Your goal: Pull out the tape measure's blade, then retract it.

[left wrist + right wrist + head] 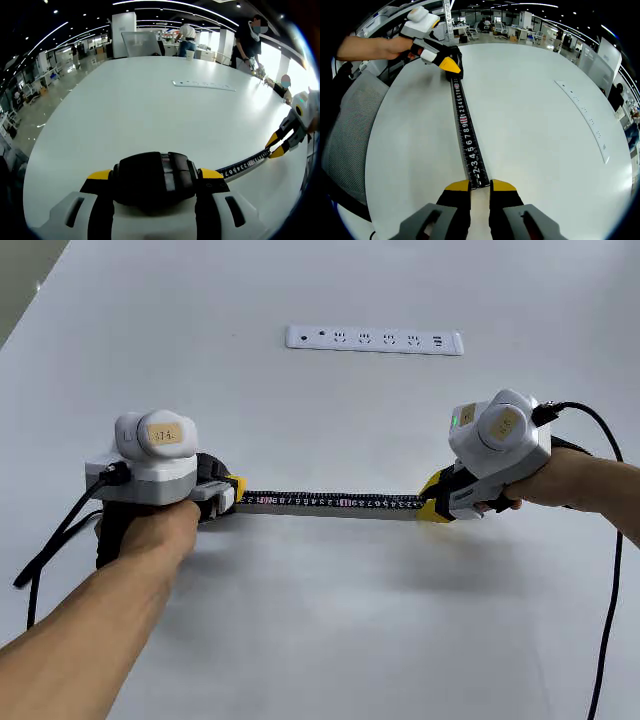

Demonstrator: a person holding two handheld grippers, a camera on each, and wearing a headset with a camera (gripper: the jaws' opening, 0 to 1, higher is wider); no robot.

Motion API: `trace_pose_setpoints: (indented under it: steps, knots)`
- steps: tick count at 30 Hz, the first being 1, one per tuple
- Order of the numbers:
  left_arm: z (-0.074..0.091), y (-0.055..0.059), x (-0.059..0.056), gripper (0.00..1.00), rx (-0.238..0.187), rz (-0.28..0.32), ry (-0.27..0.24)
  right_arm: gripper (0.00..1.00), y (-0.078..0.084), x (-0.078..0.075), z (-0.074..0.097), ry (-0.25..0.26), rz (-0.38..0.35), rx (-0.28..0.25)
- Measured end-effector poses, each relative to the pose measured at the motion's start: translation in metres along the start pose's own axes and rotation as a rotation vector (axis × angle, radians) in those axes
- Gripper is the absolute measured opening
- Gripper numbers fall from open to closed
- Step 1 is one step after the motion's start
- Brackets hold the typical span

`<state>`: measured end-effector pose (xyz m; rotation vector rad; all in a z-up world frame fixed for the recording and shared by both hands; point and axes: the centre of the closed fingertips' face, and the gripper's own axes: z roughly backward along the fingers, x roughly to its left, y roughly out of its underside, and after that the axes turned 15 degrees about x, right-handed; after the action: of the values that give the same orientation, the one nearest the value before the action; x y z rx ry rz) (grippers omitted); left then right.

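A black tape measure case (155, 186) sits between the yellow-tipped jaws of my left gripper (155, 174), which is shut on it. In the head view the left gripper (228, 496) is at the left of the white table (320, 620). The blade (330, 503) runs out to the right, stretched just above the table. My right gripper (432, 500) is shut on the blade's end. In the right gripper view the numbered blade (467, 140) runs from the right gripper (480, 186) to the case (455, 61) at the far left gripper (447, 64).
A white power strip (374, 339) lies flat on the far side of the table, well behind the blade. A grey chair (350, 130) stands off the table edge near the left hand. Cables trail from both grippers. People stand beyond the table (187, 37).
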<state>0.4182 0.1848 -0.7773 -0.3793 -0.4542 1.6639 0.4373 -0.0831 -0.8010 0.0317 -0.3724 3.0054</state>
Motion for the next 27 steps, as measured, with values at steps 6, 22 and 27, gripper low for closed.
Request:
trace_pose_setpoints:
  steps: [6, 22, 27]
  knots:
    - [-0.001, 0.000, 0.001, 0.61, 0.002, 0.002, 0.004, 0.10, -0.005, 0.001, 0.000, -0.002, 0.002, -0.007]
    - [0.000, 0.002, 0.000, 0.61, 0.005, 0.006, 0.018, 0.10, -0.019, 0.004, -0.006, -0.014, 0.011, -0.024]
    - [-0.001, 0.001, -0.001, 0.61, 0.004, 0.005, 0.021, 0.10, -0.025, 0.005, -0.007, -0.015, 0.013, -0.031]
